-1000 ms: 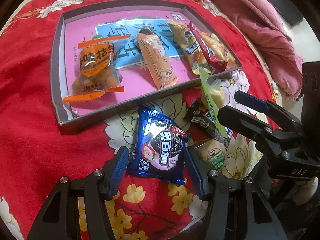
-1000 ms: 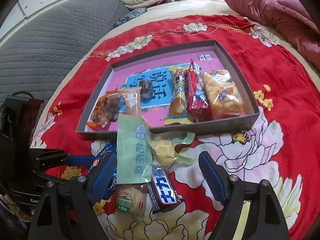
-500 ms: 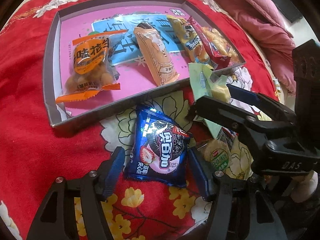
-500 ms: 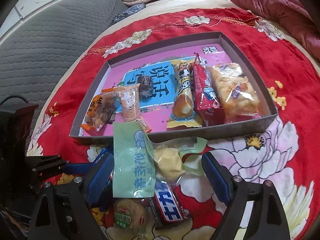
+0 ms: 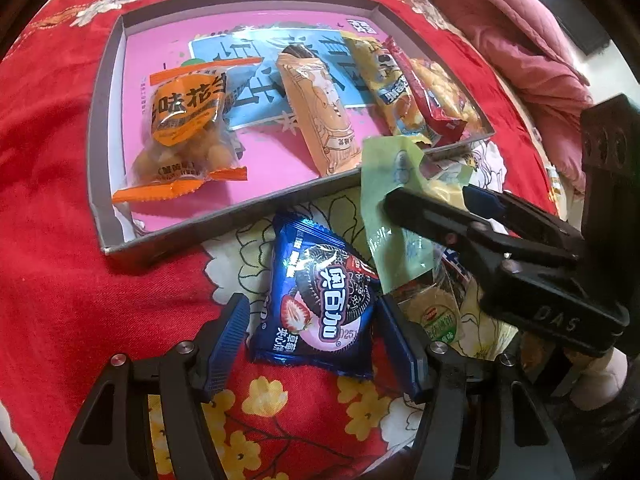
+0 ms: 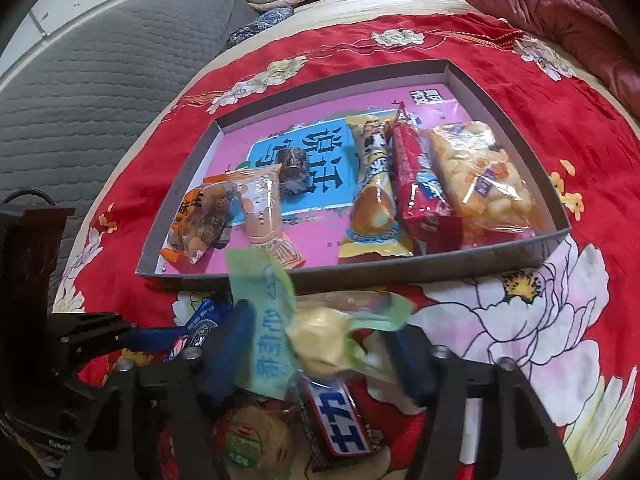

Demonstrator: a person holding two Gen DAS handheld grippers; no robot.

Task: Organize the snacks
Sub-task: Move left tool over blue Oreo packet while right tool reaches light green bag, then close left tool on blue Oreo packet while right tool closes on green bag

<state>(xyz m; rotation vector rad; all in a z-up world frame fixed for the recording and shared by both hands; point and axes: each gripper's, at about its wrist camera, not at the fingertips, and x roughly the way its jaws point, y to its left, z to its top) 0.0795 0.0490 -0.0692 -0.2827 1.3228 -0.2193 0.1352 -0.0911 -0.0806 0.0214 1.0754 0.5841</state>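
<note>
A grey-walled tray (image 5: 100, 128) with a pink floor lies on the red floral cloth and holds several snacks. Just in front of it lies a blue cookie packet (image 5: 320, 292). My left gripper (image 5: 312, 304) stands open astride it, with a gap at the left pad. My right gripper (image 6: 320, 324) is closing on a pale green packet (image 6: 272, 344) with a yellow sweet inside. Its pads press the wrapper from both sides. In the left wrist view the green packet (image 5: 384, 184) stands up at the tray's front wall between the right gripper's fingers (image 5: 416, 216).
In the tray lie an orange nut pack (image 5: 184, 120), a beige bar (image 5: 320, 116), a yellow pack (image 6: 372, 200), a red pack (image 6: 416, 184) and a clear puff bag (image 6: 480, 176). A round green-label cake (image 6: 248, 440) and a blue-white bar (image 6: 340, 412) lie loose under the right gripper. A pink quilt (image 6: 540, 4) lies far right.
The right gripper's jaws drew in from wide apart onto the green packet, which now looks crumpled. The left gripper's jaws widened a little around the blue packet.
</note>
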